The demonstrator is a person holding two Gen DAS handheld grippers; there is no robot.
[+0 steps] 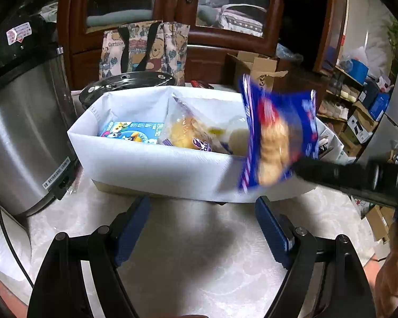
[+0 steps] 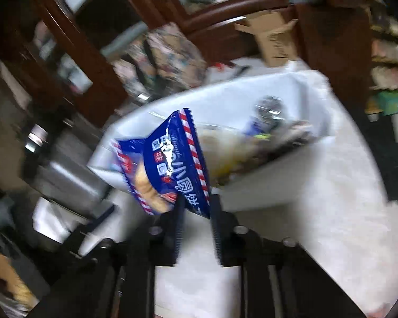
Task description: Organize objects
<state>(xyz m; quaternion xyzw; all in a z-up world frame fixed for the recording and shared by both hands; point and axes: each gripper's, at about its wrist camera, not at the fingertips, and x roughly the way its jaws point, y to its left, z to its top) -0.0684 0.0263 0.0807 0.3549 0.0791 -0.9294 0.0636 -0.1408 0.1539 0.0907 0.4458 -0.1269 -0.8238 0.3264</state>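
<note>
At the bottom centre of the right wrist view, the right gripper (image 2: 196, 209) is clamped on the lower edge of a blue biscuit packet (image 2: 169, 164), its two dark fingers pinching the crimped foil so the packet stands up and away from the jaws toward the middle of the frame. Holding it by one end probably lets the free end be steered over the rim first. Beyond the packet, from centre to upper right, lies the white-lined box (image 2: 225, 100), blurred in this view, with other snacks inside.

In the left wrist view the left gripper (image 1: 202, 228) sits at the bottom centre, jaws spread wide and holding nothing, its blue pads (image 1: 135, 228) over bare tabletop (image 1: 193, 265) just short of the box's near wall. It seems to be kept back, perhaps to steady the box if needed. Here the packet hangs at the right of centre, in front of the box's near right corner, overlapping the rim, with the right gripper's dark finger reaching in from the right edge. Inside the box lie a clear bag of yellow pastries (image 1: 191, 132) and a light-blue carton (image 1: 132, 132). A steel appliance (image 1: 26, 143) stands at the left edge.
</note>
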